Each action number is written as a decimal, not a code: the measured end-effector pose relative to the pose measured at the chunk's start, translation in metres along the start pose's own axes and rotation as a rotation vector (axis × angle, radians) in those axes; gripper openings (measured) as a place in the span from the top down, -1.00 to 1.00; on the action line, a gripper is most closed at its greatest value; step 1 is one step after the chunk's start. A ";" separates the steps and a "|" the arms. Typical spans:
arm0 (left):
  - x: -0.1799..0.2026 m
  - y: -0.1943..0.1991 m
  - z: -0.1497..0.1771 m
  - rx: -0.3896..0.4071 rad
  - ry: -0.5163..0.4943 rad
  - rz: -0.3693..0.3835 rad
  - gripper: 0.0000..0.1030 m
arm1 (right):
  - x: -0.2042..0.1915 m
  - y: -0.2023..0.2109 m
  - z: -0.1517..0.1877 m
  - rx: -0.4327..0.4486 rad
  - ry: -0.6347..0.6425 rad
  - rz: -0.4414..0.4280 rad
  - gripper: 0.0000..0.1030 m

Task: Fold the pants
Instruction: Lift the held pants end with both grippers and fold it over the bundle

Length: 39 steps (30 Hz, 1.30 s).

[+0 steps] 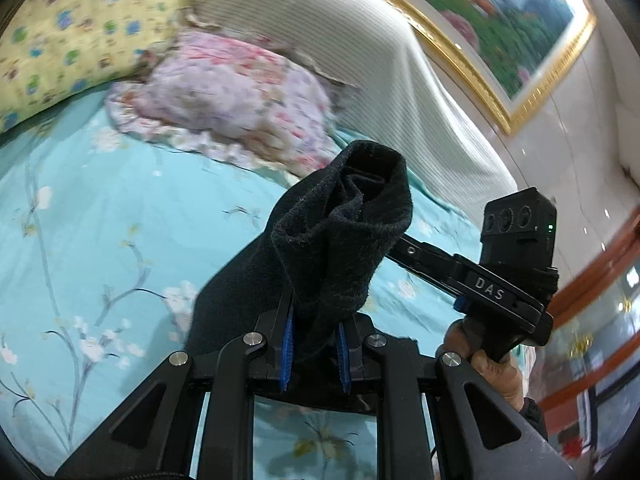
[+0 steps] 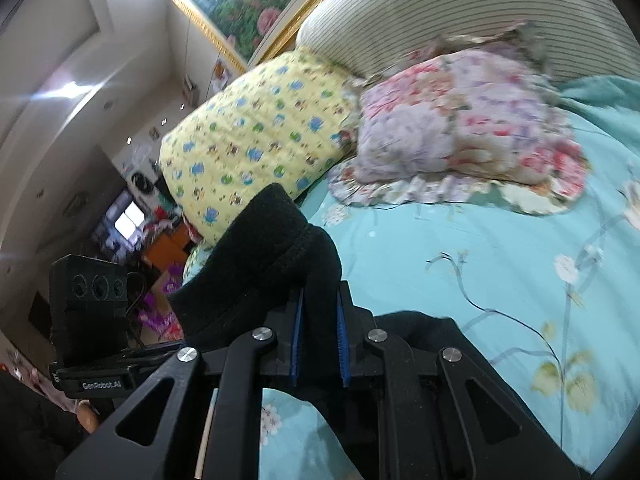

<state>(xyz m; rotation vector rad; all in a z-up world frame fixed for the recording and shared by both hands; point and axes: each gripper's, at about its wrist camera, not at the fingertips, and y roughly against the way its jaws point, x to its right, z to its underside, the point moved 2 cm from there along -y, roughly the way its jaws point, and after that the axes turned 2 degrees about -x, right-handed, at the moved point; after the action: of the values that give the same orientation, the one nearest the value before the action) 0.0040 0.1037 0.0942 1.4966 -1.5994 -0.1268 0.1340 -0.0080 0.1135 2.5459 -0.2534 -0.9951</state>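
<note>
My left gripper [image 1: 314, 344] has its jaws clamped on a bunched fold of the black pants [image 1: 340, 240], and the cloth stands up past the blue pads in a rolled cuff that blocks much of my forward view; the rest of the garment trails down and to the left onto the bed sheet [image 1: 100, 220]. My right gripper [image 2: 320, 340] is likewise closed on the pants [image 2: 260, 264], a thick hemmed edge rising up and left from between its pads, with more black fabric draped under the linkage on the right. From the left wrist I see my right gripper [image 1: 480, 276] out to the side, its camera block upright and my right hand [image 1: 484, 356] wrapped round its handle; from the right wrist the left gripper's body [image 2: 96, 320] sits at the lower left. Ahead on the turquoise flowered sheet [image 2: 480, 260] lie a pink floral pillow [image 2: 460, 128] and, beside it, a yellow printed pillow [image 2: 260, 128], both against a striped headboard cover [image 2: 420, 4]. A gold-framed picture [image 1: 500, 28] hangs on the wall behind. The pillows are well apart from the pants; only the lifted cloth itself stands in my way. Past the bed's edge is blurred room clutter [image 2: 160, 248].
</note>
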 end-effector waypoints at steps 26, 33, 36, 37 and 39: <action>0.115 -0.103 0.073 -0.259 -0.284 -0.012 0.67 | 0.105 0.099 0.096 0.151 -0.250 0.057 0.69; 0.122 -0.125 0.088 -0.314 -0.320 -0.024 0.66 | 0.118 0.111 0.116 0.160 -0.288 0.099 0.69; 0.121 -0.134 0.094 -0.343 -0.316 -0.001 0.59 | 0.124 0.115 0.124 0.150 -0.302 0.158 0.69; 0.121 -0.135 0.096 -0.348 -0.315 0.002 0.58 | 0.126 0.117 0.126 0.150 -0.310 0.177 0.69; 0.121 -0.138 0.098 -0.357 -0.319 0.012 0.50 | 0.128 0.123 0.131 0.159 -0.321 0.201 0.69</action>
<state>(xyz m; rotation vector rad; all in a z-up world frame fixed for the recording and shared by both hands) 0.0603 -0.0810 0.0160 1.2297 -1.7240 -0.6373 0.1350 -0.1973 -0.0007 2.4244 -0.6889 -1.3452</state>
